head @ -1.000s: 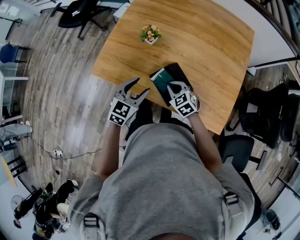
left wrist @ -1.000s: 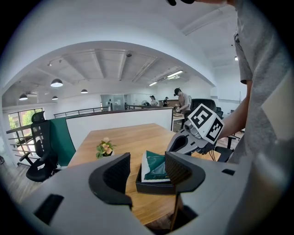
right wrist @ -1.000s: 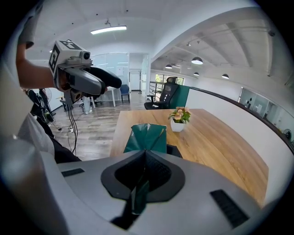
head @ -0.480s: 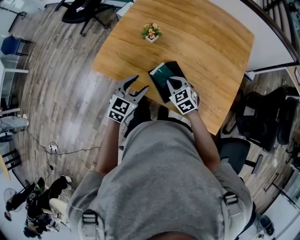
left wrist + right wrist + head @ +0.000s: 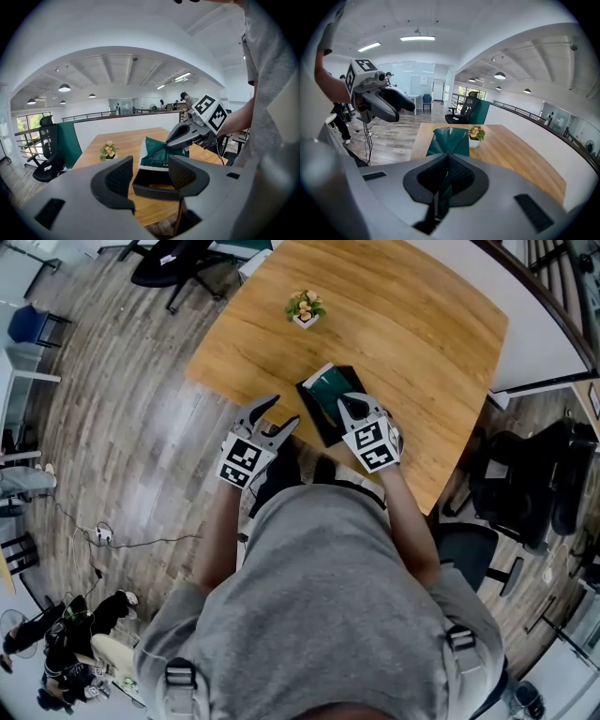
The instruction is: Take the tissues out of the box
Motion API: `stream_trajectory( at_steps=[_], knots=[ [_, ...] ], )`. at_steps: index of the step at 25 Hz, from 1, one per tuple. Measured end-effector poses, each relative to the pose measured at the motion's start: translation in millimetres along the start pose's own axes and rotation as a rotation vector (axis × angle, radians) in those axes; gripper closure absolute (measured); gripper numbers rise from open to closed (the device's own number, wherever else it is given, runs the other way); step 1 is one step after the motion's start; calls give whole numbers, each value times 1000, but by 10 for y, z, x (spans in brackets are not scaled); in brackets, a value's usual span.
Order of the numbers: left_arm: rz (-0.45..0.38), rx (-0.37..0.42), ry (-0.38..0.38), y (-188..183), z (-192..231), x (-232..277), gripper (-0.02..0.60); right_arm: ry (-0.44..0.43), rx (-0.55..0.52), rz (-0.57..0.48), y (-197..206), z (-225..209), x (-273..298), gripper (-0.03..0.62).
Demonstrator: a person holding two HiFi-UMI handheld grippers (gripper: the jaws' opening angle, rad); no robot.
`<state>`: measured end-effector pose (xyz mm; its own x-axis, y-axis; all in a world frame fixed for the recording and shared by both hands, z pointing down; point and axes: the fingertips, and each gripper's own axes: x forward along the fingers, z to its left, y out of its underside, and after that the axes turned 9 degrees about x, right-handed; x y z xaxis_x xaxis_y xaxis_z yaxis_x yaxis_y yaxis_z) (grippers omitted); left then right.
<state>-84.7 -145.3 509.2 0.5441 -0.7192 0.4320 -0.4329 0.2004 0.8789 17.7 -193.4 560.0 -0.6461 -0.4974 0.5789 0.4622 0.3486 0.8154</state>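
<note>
You are pinching your right tongs (image 5: 348, 409) shut on the green tissue pack (image 5: 157, 151) over the black box (image 5: 151, 187), while your left tongs (image 5: 285, 410) are gaping empty.

Open-plan office under a white beamed ceiling (image 5: 117, 65). Lit by round grey pendant lamps (image 5: 64, 87) and long ceiling strip lights (image 5: 417, 38). Floored in grey wood planks (image 5: 122, 418). Light-brown wooden bench (image 5: 422, 324) set beside a low white partition wall (image 5: 117, 126) topped with a dark railing. Black swivel office chair (image 5: 173, 259) off the bench's far corner, in front of a dark-green panel (image 5: 70, 140). Another black office chair (image 5: 525, 484) at the bench's right. Tall windows (image 5: 28, 129) with greenery outside. Glass-walled room (image 5: 412, 84) far back.
</note>
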Motion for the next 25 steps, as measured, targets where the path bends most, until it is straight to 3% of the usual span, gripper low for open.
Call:
stream_trajectory(
  at_steps=[25],
  knots=[
    [26,-15,-4,118,-118,-126,330,35,-10,-65,-41,-13,-131,585]
  ],
)
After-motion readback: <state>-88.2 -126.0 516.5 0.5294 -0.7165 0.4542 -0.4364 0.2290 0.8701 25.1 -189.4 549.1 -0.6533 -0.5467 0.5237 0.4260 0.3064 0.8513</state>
